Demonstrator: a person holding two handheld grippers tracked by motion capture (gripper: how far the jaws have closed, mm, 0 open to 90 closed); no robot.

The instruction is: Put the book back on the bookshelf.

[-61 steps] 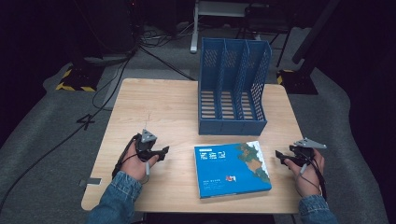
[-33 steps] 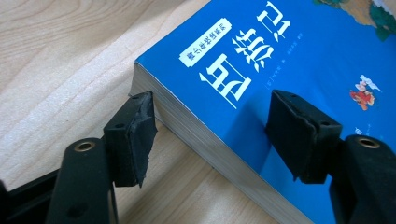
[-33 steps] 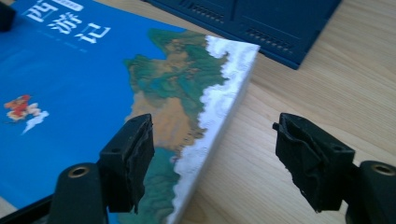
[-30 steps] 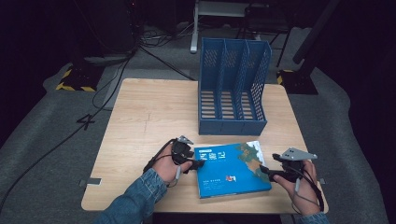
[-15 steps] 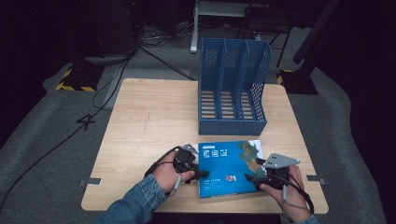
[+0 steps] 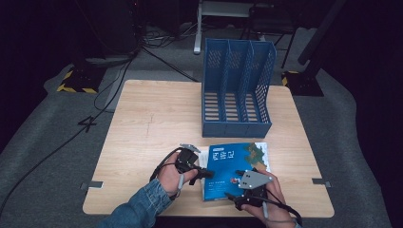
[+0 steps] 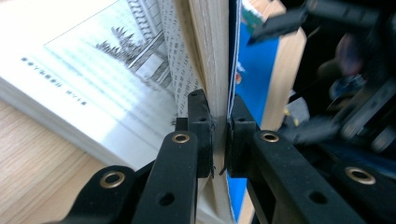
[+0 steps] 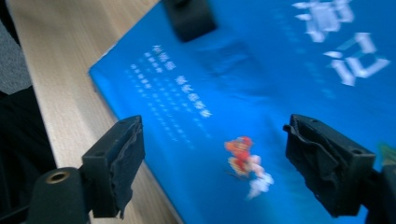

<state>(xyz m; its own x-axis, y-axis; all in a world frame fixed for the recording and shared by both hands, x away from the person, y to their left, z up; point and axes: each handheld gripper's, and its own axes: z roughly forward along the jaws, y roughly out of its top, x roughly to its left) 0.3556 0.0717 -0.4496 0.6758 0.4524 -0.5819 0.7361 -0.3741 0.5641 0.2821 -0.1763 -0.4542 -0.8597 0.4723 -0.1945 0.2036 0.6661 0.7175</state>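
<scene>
Jaws of the left gripper [image 7: 219, 135] have just been closing and now pinch the blue front cover and a sheaf of pages of the blue-covered paperback book [image 6: 235, 168], clamped at its left edge; in the left gripper view the lifted pages stand between the pads while the rest of the pale printed block lies to their left on the light wooden table [image 6: 152, 118]. In the high view this gripper [image 6: 202, 172] sits just beside the book's left side, held in a hand with a denim sleeve [image 6: 142, 206] behind it. The right gripper [image 8: 212, 163] has just been opening its jaws, which stand wide apart above the book's blue cover [image 8: 261, 93] without touching it, the table edge showing to their left. From above, that gripper [image 6: 244, 183] hovers over the book's near right corner. Beyond both grippers, just past the book's far edge, stands an upright blue plastic three-slot file rack [image 6: 237, 90].
</scene>
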